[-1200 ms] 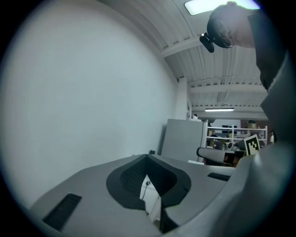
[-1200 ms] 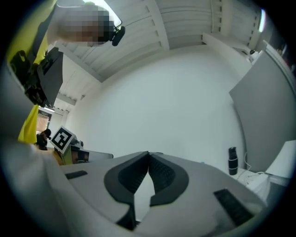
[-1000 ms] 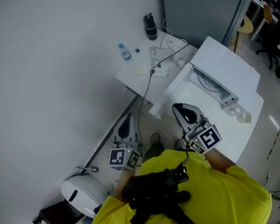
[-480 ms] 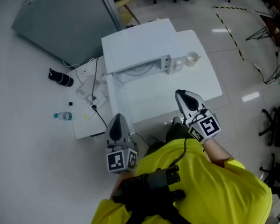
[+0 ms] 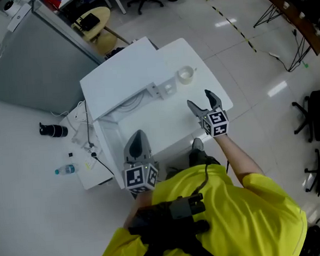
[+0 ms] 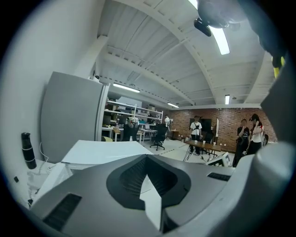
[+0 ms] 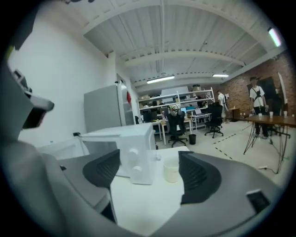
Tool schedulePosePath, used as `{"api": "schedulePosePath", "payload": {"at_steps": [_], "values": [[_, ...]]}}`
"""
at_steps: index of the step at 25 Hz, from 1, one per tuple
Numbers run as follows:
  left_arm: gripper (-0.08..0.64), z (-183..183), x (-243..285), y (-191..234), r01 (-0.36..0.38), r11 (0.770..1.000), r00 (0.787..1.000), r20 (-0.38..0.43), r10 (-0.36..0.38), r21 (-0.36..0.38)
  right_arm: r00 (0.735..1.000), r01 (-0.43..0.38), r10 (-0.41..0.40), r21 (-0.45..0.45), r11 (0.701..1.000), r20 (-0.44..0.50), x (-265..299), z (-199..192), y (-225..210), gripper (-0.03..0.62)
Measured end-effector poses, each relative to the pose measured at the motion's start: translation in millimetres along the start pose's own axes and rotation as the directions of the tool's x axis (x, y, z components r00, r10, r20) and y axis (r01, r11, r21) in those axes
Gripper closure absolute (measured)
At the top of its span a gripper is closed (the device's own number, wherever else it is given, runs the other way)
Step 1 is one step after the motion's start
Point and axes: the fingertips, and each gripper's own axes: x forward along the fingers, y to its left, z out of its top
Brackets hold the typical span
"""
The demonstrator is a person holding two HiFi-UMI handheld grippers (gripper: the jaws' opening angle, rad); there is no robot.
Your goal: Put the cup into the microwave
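Note:
A small white cup (image 5: 186, 75) stands on the white table (image 5: 212, 88), just right of the white microwave (image 5: 124, 72). The microwave's door (image 5: 107, 136) hangs open and the turntable shows inside. My right gripper (image 5: 200, 100) hovers over the table's near right part, short of the cup; its jaws are opening with nothing between them. In the right gripper view the cup (image 7: 171, 171) and the microwave's knob panel (image 7: 135, 162) sit ahead of my right gripper (image 7: 149, 169). My left gripper (image 5: 137, 135) is shut and empty at the table's near edge, by the door; its jaws (image 6: 149, 185) meet.
A tall grey cabinet (image 5: 30, 62) stands behind the microwave. A low side table (image 5: 89, 173) at left carries cables, a water bottle (image 5: 64, 170) and a black flask (image 5: 52, 129). Office chairs (image 5: 318, 119) stand at right. People stand far off in the room (image 6: 196, 132).
The view has swung round to face the table. Both grippers have travelled forward to it. The right jaws were together and now stand apart; the left stays shut.

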Motion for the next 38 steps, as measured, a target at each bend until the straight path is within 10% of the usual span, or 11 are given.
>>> {"api": "schedulePosePath", "payload": {"at_steps": [5,19,28,38], "values": [[0.549,-33,58,-12,0.003,1.0,0.997,-0.081,-0.003,0.006,0.984,0.069,-0.08,-0.07,0.995,-0.162,118,-103,-75,0.055],[0.549,-90,100,25,-0.038,0.997,0.985,-0.173,0.027,-0.064,0.972,0.109,-0.127,-0.098,0.989,-0.2,236,-145,-91,0.143],[0.549,-85,94,28,-0.078,0.994,0.987,-0.147,0.065,-0.083,0.985,0.071,-0.085,-0.096,0.993,-0.148,143,-79,-91,0.147],[0.549,-76,59,68,-0.124,0.986,0.988,-0.112,0.111,-0.115,0.972,-0.224,0.218,-0.058,0.973,-0.093,7,13,81,0.147]]}}
